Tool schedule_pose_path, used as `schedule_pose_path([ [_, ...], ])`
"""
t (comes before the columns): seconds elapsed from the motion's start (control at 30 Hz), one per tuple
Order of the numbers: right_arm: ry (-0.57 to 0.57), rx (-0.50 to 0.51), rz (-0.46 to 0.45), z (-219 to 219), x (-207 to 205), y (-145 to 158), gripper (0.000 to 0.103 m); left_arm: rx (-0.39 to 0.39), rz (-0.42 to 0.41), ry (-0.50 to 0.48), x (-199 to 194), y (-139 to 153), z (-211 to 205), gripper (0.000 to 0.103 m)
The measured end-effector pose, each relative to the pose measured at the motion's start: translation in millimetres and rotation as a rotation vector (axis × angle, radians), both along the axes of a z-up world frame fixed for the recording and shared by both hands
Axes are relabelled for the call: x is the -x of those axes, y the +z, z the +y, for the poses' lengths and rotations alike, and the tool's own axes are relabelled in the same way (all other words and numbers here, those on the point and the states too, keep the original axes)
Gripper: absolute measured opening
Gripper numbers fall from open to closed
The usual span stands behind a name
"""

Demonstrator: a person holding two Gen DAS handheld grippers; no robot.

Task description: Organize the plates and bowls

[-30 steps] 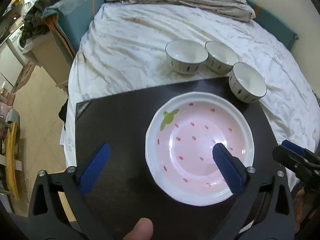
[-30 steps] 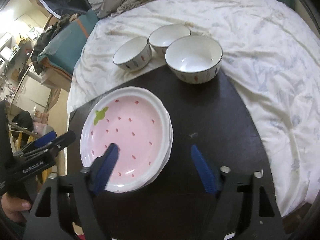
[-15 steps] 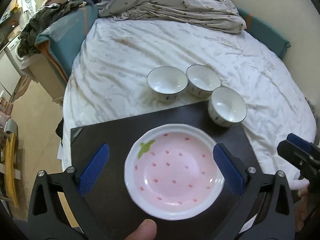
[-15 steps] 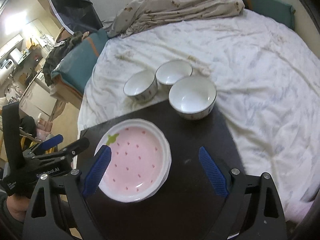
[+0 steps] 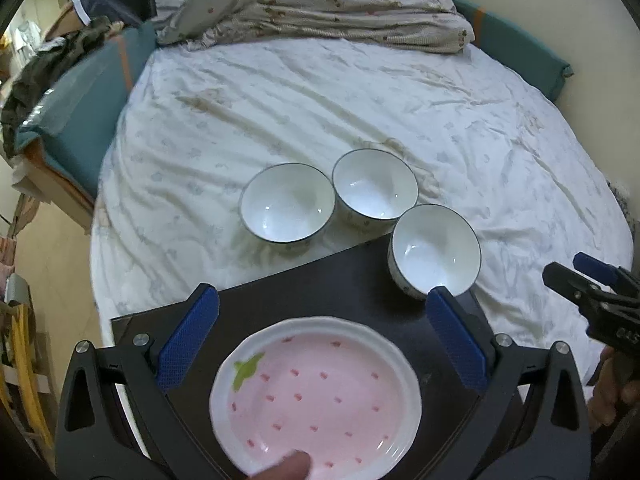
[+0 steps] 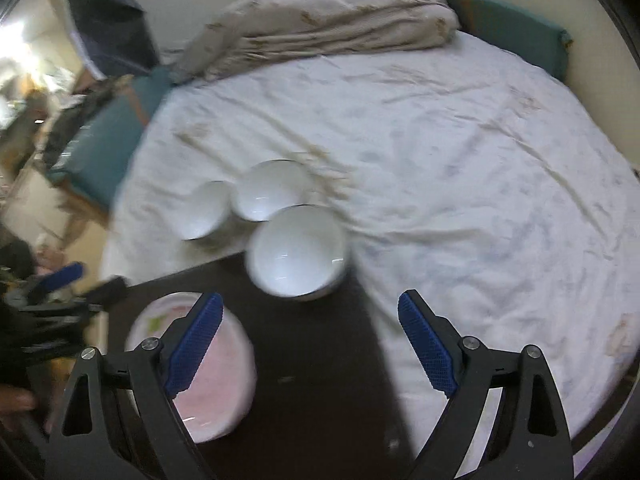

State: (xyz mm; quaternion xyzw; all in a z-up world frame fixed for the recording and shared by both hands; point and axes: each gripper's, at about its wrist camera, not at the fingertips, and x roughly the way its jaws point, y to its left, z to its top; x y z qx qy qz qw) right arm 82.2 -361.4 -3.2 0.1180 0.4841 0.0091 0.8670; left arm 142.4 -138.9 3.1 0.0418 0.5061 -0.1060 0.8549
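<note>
Both the left tool [image 5: 320, 332] and the right tool [image 6: 310, 330] hang released, grasping nothing. The pink plate [image 5: 316, 396] rests on the dark tabletop [image 5: 352, 280]. One bowl [image 5: 436, 248] sits at its far edge, two bowls [image 5: 288, 206] just beyond on the bed [image 5: 320, 92]

I see a bed with a wrinkled white sheet [image 5: 320, 92], a dark board [image 5: 352, 284] lying on its near part. On the board sit a pink plate [image 5: 316, 396] and one white bowl [image 5: 436, 250] at its far corner. Two more bowls [image 5: 288, 208] [image 5: 374, 190] stand on the sheet just beyond the board, a crumpled blanket [image 5: 320, 8] far behind.
</note>
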Motion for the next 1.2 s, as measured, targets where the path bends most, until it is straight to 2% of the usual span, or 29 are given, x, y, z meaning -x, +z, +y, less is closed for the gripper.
schedule_pose_path([
  [0.1, -0.028, -0.007, 0.031, -18.1, -18.5, -14.5, 0.091, 0.022, 0.042, -0.010, -16.4, -13.1, -6.2, 0.101],
  [0.2, -0.044, -0.070, 0.060, -30.9, -34.1, -30.9, 0.090, 0.035, 0.076, -0.026, -30.7, -30.6, -13.6, 0.100],
  [0.27, -0.029, -0.134, 0.097, -33.8, -43.9, -45.2, 0.084, 0.067, 0.117, -0.018, -40.0, -45.3, -16.5, 0.097],
  [0.33, -0.022, -0.196, 0.152, -33.7, -52.8, -61.6, 0.067, 0.094, 0.179, -0.018, -48.6, -64.5, -22.1, 0.088],
  [0.37, -0.022, -0.211, 0.178, -32.5, -56.7, -69.0, 0.065, 0.090, 0.210, -0.030, -52.0, -74.4, -28.0, 0.083],
  [0.47, -0.015, -0.205, 0.231, -25.7, -66.0, -86.2, 0.061, 0.086, 0.277, -0.047, -59.8, -96.3, -45.9, 0.066],
  [0.53, -0.017, -0.193, 0.266, -23.7, -71.9, -97.0, 0.058, 0.094, 0.293, -0.047, -62.5, -102.2, -55.0, 0.066],
  [0.63, -0.037, -0.211, 0.317, -24.3, -78.4, -112.3, 0.048, 0.062, 0.288, -0.067, -63.5, -108.9, -67.5, 0.066],
  [0.7, -0.045, -0.222, 0.329, -25.3, -82.1, -117.6, 0.046, 0.040, 0.302, -0.076, -64.4, -116.2, -72.7, 0.060],
  [0.83, -0.037, -0.197, 0.338, -22.4, -88.0, -125.3, 0.041, 0.030, 0.327, -0.053, -72.1, -127.4, -72.0, 0.058],
  [0.97, -0.038, -0.205, 0.345, -20.5, -90.4, -131.1, 0.037, 0.016, 0.345, -0.051, -77.3, -133.3, -75.1, 0.038],
  [1.07, -0.025, -0.201, 0.349, -16.8, -93.0, -132.5, 0.031, 0.050, 0.385, -0.021, -79.5, -136.4, -73.4, 0.028],
  [1.2, -0.016, -0.214, 0.359, -13.6, -96.9, -137.4, 0.024, 0.042, 0.392, -0.017, -79.0, -135.8, -79.6, 0.013],
])
